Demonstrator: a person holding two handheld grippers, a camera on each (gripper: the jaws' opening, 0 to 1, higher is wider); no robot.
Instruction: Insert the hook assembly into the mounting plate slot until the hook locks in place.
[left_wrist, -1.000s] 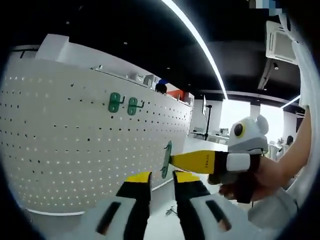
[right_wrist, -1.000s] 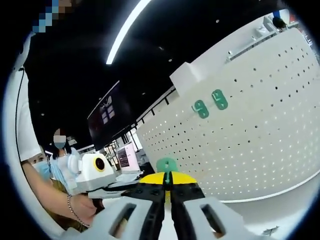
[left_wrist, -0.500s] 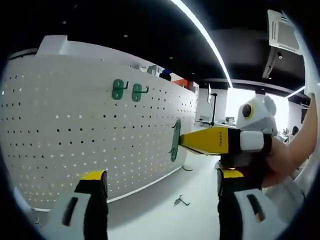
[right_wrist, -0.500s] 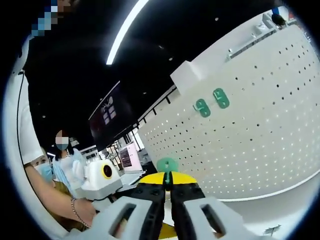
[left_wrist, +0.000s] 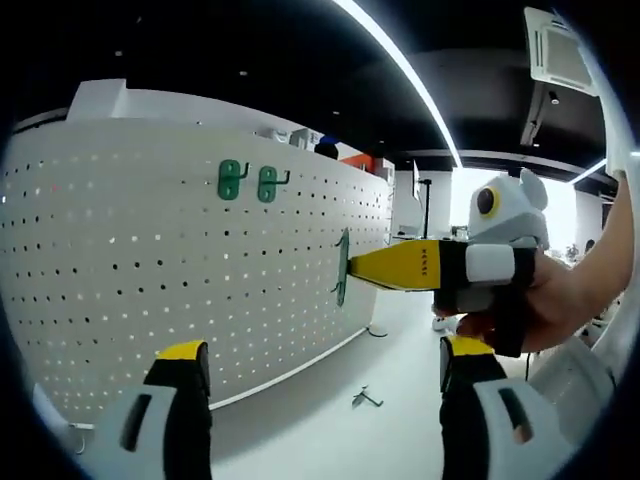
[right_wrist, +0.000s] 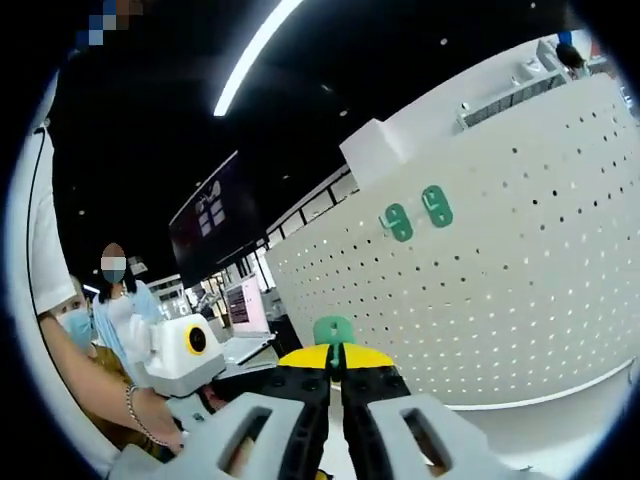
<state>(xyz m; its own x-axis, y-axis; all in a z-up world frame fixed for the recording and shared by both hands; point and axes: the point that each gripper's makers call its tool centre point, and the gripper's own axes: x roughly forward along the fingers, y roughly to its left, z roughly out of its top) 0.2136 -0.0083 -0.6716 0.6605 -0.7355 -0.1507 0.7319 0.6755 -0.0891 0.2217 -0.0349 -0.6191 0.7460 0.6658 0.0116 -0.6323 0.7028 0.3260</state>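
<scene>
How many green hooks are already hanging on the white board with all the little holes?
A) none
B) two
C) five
B: two green hooks sit side by side high on the white pegboard, while a third green hook is pinched in the right gripper, not on the board yet.

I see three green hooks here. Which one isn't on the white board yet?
The green hook clamped in the right gripper, held in front of the pegboard. The other two hooks already hang side by side, high up on it.
</scene>
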